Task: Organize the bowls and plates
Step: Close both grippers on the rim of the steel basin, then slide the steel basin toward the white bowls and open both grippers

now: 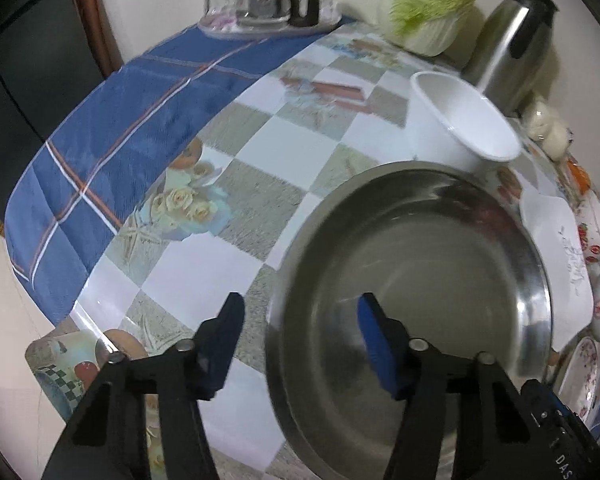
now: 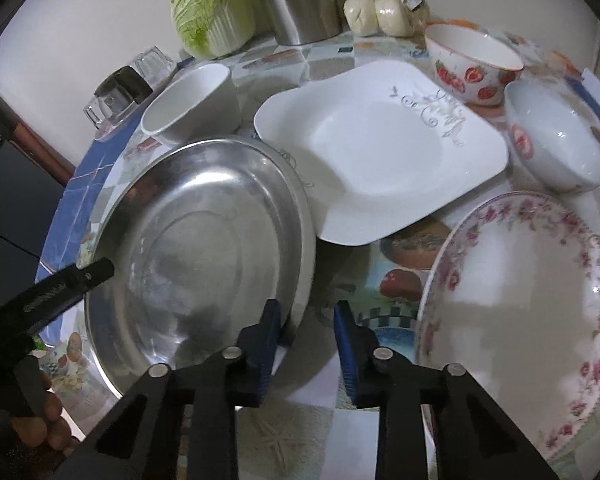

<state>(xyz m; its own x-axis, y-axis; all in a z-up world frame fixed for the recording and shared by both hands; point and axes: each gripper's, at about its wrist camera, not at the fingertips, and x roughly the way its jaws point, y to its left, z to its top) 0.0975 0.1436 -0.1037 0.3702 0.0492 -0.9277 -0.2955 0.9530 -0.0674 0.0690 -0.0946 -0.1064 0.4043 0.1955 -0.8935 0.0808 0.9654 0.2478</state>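
Your left gripper (image 1: 300, 320) is spread, straddling the near-left rim of the steel plate (image 1: 412, 272), which overlaps the square white plate (image 2: 380, 148); your right gripper (image 2: 307, 320), also spread and empty, flanks its opposite rim.

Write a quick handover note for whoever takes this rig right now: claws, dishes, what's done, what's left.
Left claw: open, straddling the near rim of the steel plate, not shut on it.
Right claw: open, empty, at the steel plate's right rim.
Steel plate's far edge overlaps the square plate. Floral plate sits on the right. White bowl, strawberry bowl and red-mark bowl stand apart.
Done: nothing stacked.
Left: group plates, nest bowls.
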